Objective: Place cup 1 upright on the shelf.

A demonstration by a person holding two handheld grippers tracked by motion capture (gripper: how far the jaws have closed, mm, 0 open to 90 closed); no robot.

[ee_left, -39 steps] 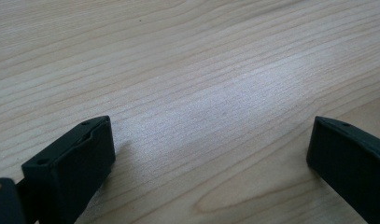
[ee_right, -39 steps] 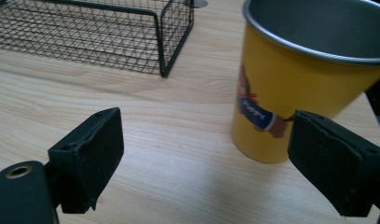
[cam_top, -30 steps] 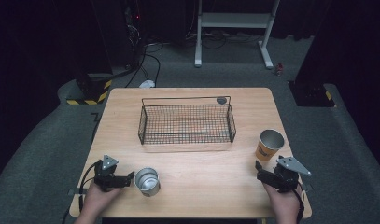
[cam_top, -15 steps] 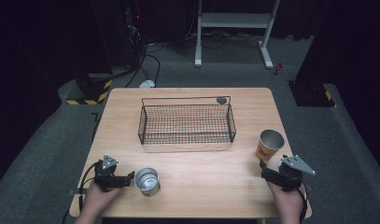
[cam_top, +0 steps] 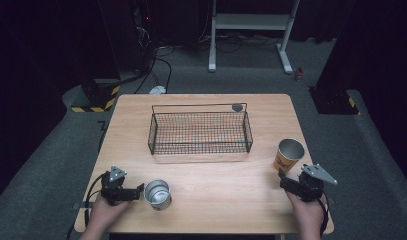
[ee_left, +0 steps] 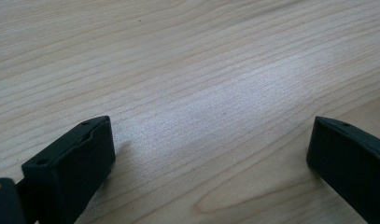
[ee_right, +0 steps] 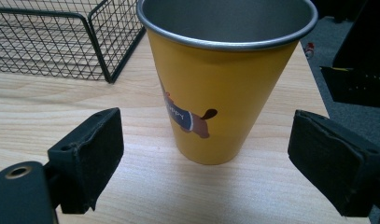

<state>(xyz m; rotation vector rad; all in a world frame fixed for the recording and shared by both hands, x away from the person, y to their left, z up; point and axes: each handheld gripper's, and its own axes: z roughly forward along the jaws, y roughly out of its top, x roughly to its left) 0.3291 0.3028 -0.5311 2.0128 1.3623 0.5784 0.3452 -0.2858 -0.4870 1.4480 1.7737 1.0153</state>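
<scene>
Looking down from the high view: yellow cup [cam_top: 289, 155] upright off the right end of the wire basket [cam_top: 200, 131], right gripper [cam_top: 287, 181] just short of the cup on the near side, jaws pointing at it; steel cup [cam_top: 157, 194] off the basket's near-left corner, left gripper [cam_top: 139, 189] almost touching its left side. Turning to the left gripper view: jaws spread wide, bare table [ee_left: 187, 79] between. Turning to the right gripper view: jaws spread wide, yellow cup [ee_right: 225, 79] straight ahead, centred in the gap, axis vertical, not yet gripped, basket [ee_right: 61, 37] behind it. Probably a short push forward, then a squeeze.
</scene>
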